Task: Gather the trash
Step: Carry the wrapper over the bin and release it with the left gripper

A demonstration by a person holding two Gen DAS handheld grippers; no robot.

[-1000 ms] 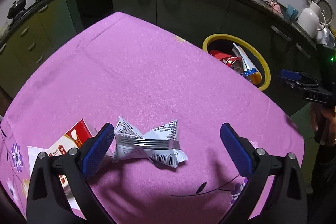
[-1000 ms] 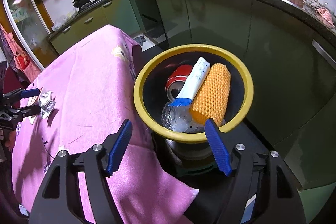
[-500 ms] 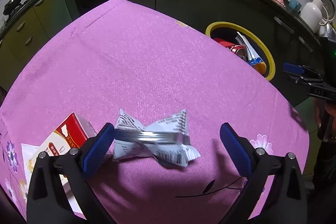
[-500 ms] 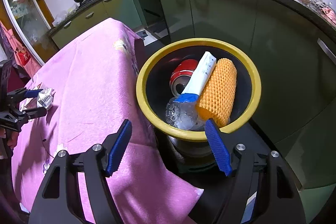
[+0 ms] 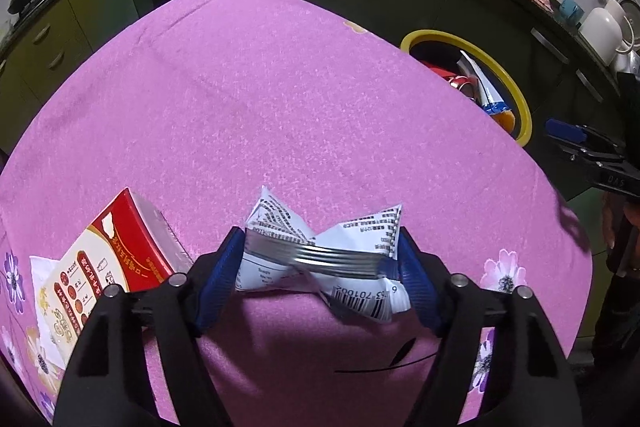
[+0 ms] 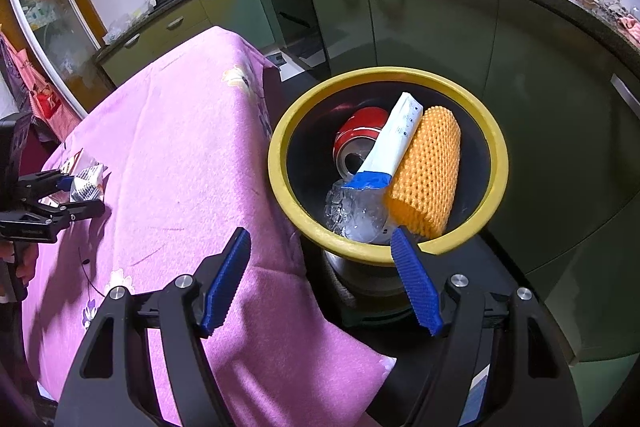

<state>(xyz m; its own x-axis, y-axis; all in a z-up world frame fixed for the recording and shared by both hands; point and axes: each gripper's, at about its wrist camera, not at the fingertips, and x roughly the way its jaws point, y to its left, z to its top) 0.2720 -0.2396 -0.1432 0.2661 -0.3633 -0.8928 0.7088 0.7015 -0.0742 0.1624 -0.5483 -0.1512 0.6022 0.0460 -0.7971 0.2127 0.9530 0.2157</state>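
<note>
Jaws pinched on the wrapper [image 5: 320,259], right gripper [image 6: 320,279] open; I needed a firm squeeze toward the bin [image 6: 280,163].

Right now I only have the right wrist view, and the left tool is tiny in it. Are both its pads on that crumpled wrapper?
Observer: Yes. In the left wrist view the left tool has a blue pad pressed against each end of the crumpled wrapper.
Operator: Anything else caught in the grip?
Observer: No. A red box lies on the pink tablecloth just outside the tool's left finger, apart from the wrapper.
Operator: Path to the bin?
Observer: From that camera the yellow-rimmed bin sits past the table's far right edge, with only bare cloth between it and the wrapper.
</note>
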